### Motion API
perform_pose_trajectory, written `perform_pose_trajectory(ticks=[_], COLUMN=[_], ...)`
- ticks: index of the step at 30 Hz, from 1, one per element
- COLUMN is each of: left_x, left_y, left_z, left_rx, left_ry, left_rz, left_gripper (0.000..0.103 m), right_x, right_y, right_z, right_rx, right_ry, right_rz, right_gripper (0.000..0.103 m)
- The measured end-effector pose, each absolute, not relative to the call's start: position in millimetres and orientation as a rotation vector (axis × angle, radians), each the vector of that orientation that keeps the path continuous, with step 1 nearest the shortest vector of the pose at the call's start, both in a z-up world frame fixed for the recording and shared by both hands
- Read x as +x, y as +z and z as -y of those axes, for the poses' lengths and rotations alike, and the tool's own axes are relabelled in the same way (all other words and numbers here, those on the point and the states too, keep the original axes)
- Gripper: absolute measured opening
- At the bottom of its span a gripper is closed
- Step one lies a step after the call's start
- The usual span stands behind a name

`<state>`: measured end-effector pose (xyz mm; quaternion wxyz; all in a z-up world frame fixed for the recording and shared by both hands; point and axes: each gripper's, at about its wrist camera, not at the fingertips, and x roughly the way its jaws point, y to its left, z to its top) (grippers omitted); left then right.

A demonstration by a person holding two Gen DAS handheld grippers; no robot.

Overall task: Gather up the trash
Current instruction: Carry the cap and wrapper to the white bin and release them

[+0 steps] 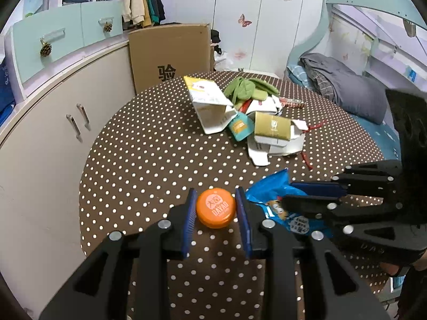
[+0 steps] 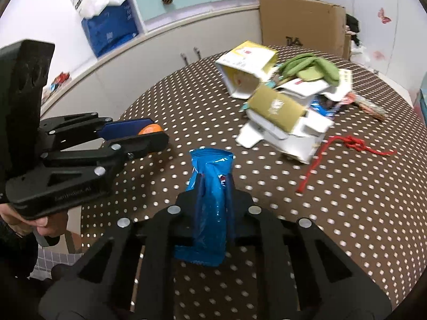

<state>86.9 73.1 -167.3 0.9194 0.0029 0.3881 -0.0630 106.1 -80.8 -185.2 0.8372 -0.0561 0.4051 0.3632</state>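
Observation:
An orange round cap marked DAYAO (image 1: 215, 208) sits between the blue pads of my left gripper (image 1: 215, 206), which is shut on it just above the dotted table (image 1: 149, 154). From the right wrist view the left gripper (image 2: 149, 133) shows at the left with the orange cap (image 2: 150, 128) between its fingers. My right gripper (image 2: 213, 186) is shut on a blue snack wrapper (image 2: 210, 186) and holds it upright over the table. The wrapper (image 1: 275, 197) and right gripper (image 1: 293, 193) also show in the left wrist view.
A pile of torn cartons (image 1: 234, 117), a gold box (image 2: 275, 109), a green cloth (image 2: 312, 66) and a red string (image 2: 344, 146) lie on the far side of the table. A cabinet (image 1: 53, 122), a cardboard box (image 1: 170, 53) and a bed (image 1: 347, 85) stand around.

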Motion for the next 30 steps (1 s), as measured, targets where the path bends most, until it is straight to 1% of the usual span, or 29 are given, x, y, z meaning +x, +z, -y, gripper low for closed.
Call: perform_pose_trajectory(ticks=[9,14,19,22,25,30], left_x=[98.6,114.8,133.0,142.6,152.9,169.7], left_y=[-146.2,-125.2,-110.2,-108.2,-109.2,-119.9], left_z=[-32.0,16.3,79.7,118.7,161.1,224.4], left_rx=[0.018,0.041,0.069,0.088,0.107,0.132], left_ry=[-0.201,-0.283,-0.381,-0.436,-0.499,-0.58], left_rz=[-0.753,-0.708,-0.681,-0.681,-0.695,-0.745], left_gripper=[0.028,0.028,0.028,0.028,0.028,0.028], right_x=[97.8,104.3,113.0,119.2,126.4,143.0], right_y=[-146.2,-118.5,-107.3,-118.1,-145.9,-218.1], right_z=[177.4,256.8,339.3,390.9,444.6,498.2], right_rx=[0.032,0.127,0.201,0.26,0.323,0.397], right_ry=[0.647,0.534,0.373,0.26,0.143,0.013], right_rz=[-0.748,-0.666,-0.612,-0.607,-0.646,-0.767], right_gripper=[0.016,0.016,0.016,0.016,0.016,0.016])
